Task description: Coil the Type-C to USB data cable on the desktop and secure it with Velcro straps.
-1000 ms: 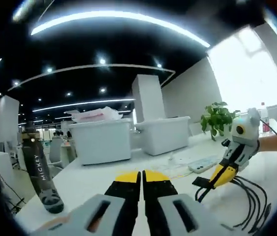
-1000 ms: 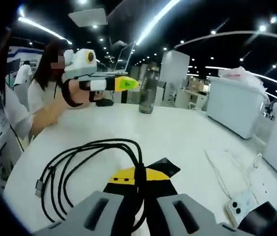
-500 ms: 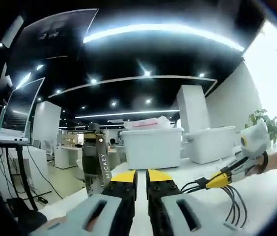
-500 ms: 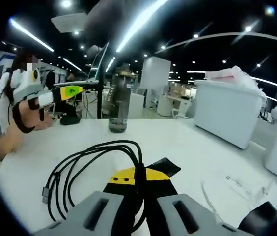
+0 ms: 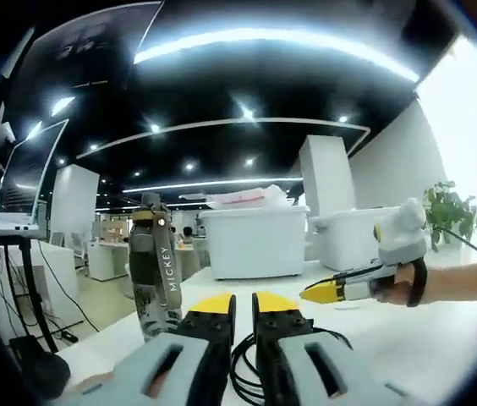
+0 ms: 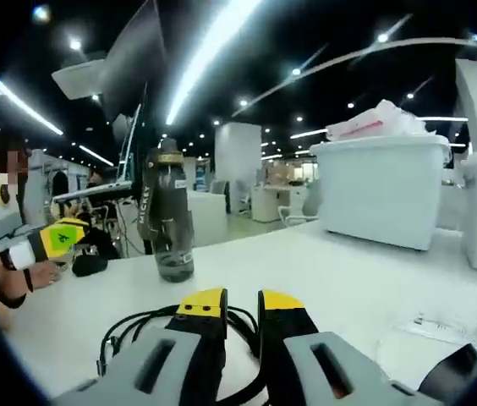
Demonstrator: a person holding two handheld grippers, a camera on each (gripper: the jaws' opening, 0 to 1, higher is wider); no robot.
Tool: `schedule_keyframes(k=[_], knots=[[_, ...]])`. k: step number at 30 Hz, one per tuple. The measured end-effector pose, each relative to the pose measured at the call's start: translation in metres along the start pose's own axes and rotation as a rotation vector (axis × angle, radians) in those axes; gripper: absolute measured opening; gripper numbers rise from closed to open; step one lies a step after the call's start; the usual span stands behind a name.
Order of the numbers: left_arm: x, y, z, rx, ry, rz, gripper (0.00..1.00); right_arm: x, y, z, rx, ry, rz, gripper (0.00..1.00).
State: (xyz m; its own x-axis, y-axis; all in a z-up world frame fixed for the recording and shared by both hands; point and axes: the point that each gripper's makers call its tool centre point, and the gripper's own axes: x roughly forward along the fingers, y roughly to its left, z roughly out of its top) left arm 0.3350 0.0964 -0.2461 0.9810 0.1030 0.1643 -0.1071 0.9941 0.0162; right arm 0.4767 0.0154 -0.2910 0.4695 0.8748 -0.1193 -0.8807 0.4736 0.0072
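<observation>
Cable loops of thin black cord (image 6: 150, 326) lie flat on the white desk (image 6: 374, 271), in front of the dark translucent water bottle with the word MICKEY (image 6: 165, 222), which stands upright. In the right gripper view the right tongs (image 6: 240, 303) hang just above these loops with a narrow gap between the yellow tips, so they hold nothing. In the left gripper view the left tongs (image 5: 231, 303) are also slightly apart and empty, and a part of the black cable (image 5: 245, 376) shows on the desk below them, to the right of the bottle (image 5: 154, 275).

The right tongs appear there too (image 5: 319, 293), held by a hand to the right of the bottle, above the desk. Large white plastic bins (image 6: 378, 190) stand behind the bottle, far from the cable.

I think the cable is light, soft and springy, so the loops can open again when nobody presses them. It seems best to take hold where several strands lie together, near the middle of the bundle, and not at the plug end. A strap is not clear to see in these pictures.
</observation>
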Motion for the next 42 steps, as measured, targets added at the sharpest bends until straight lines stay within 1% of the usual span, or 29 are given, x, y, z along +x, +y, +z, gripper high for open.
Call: schedule_keyframes(k=[3, 4, 5, 7, 9, 11, 13, 14, 15, 17, 18, 19, 20, 21, 24, 25, 27, 29, 30, 31, 32, 35, 37, 38, 39, 40, 41, 42], knots=[[0.002, -0.003, -0.004, -0.012, 0.012, -0.012, 0.11, -0.022, -0.007, 0.005, 0.017, -0.009, -0.035, 0.14], [0.002, -0.005, -0.005, -0.006, 0.016, -0.015, 0.11, -0.027, -0.007, 0.005, 0.020, -0.008, -0.038, 0.14], [0.003, -0.006, -0.006, 0.000, 0.018, -0.020, 0.11, -0.037, -0.006, 0.004, 0.020, -0.008, -0.039, 0.14], [0.003, -0.010, -0.008, 0.019, 0.020, -0.029, 0.11, -0.048, -0.006, 0.003, 0.018, -0.007, -0.044, 0.18], [0.005, -0.014, -0.011, 0.037, 0.027, -0.038, 0.13, -0.068, -0.007, 0.001, 0.023, -0.011, -0.062, 0.22], [0.007, -0.019, -0.014, 0.043, 0.032, -0.059, 0.17, -0.087, -0.011, 0.002, 0.037, -0.023, -0.081, 0.23], [0.008, -0.026, -0.018, 0.042, 0.035, -0.081, 0.17, -0.111, -0.011, 0.001, 0.034, -0.033, -0.091, 0.24], [0.008, -0.029, -0.019, 0.048, 0.038, -0.092, 0.17, -0.117, -0.012, 0.001, 0.030, -0.036, -0.093, 0.26], [0.008, -0.033, -0.021, 0.051, 0.042, -0.101, 0.17, -0.132, -0.012, 0.001, 0.023, -0.038, -0.098, 0.28], [0.009, -0.040, -0.024, 0.066, 0.043, -0.119, 0.17, -0.155, -0.016, 0.001, 0.017, -0.043, -0.120, 0.30], [0.009, -0.043, -0.024, 0.064, 0.044, -0.128, 0.18, -0.168, -0.020, 0.002, 0.019, -0.055, -0.145, 0.30], [0.008, -0.048, -0.026, 0.031, 0.048, -0.142, 0.18, -0.178, -0.024, 0.003, 0.025, -0.064, -0.170, 0.31], [0.008, -0.052, -0.026, -0.034, 0.049, -0.150, 0.18, -0.192, -0.029, 0.003, 0.031, -0.072, -0.202, 0.31], [0.009, -0.056, -0.026, -0.074, 0.052, -0.157, 0.18, -0.205, -0.035, 0.003, 0.043, -0.083, -0.233, 0.31], [0.009, -0.066, -0.023, -0.058, 0.054, -0.153, 0.22, -0.246, -0.051, 0.004, 0.078, -0.129, -0.322, 0.32], [0.008, -0.071, -0.019, -0.035, 0.052, -0.153, 0.22, -0.257, -0.056, 0.004, 0.062, -0.130, -0.342, 0.34], [0.006, -0.087, -0.007, -0.002, 0.029, -0.175, 0.23, -0.284, -0.067, 0.002, 0.044, -0.138, -0.405, 0.38], [0.003, -0.098, 0.005, -0.003, 0.001, -0.184, 0.28, -0.304, -0.076, 0.001, 0.037, -0.148, -0.459, 0.38], [0.003, -0.104, 0.011, -0.009, -0.012, -0.190, 0.31, -0.312, -0.080, 0.001, 0.052, -0.160, -0.485, 0.39], [0.002, -0.110, 0.016, -0.015, -0.021, -0.195, 0.33, -0.320, -0.083, 0.001, 0.067, -0.176, -0.500, 0.39], [0.002, -0.115, 0.020, -0.021, -0.030, -0.199, 0.34, -0.326, -0.084, 0.001, 0.064, -0.181, -0.499, 0.40], [0.003, -0.130, 0.024, -0.014, -0.047, -0.210, 0.35, -0.340, -0.091, 0.001, 0.051, -0.198, -0.529, 0.45], [0.005, -0.139, 0.019, 0.025, -0.048, -0.211, 0.35, -0.349, -0.097, -0.003, 0.067, -0.207, -0.562, 0.46], [0.005, -0.139, 0.018, 0.025, -0.046, -0.211, 0.36, -0.351, -0.099, -0.006, 0.073, -0.206, -0.567, 0.47], [0.005, -0.142, 0.011, 0.028, -0.029, -0.211, 0.36, -0.355, -0.100, -0.011, 0.082, -0.208, -0.577, 0.49], [0.004, -0.142, 0.008, 0.026, -0.023, -0.208, 0.35, -0.356, -0.101, -0.013, 0.085, -0.208, -0.581, 0.50], [0.002, -0.139, 0.004, 0.011, -0.031, -0.179, 0.35, -0.357, -0.101, -0.018, 0.096, -0.209, -0.586, 0.51], [0.001, -0.137, 0.004, 0.008, -0.050, -0.161, 0.34, -0.357, -0.102, -0.019, 0.107, -0.215, -0.590, 0.52]])
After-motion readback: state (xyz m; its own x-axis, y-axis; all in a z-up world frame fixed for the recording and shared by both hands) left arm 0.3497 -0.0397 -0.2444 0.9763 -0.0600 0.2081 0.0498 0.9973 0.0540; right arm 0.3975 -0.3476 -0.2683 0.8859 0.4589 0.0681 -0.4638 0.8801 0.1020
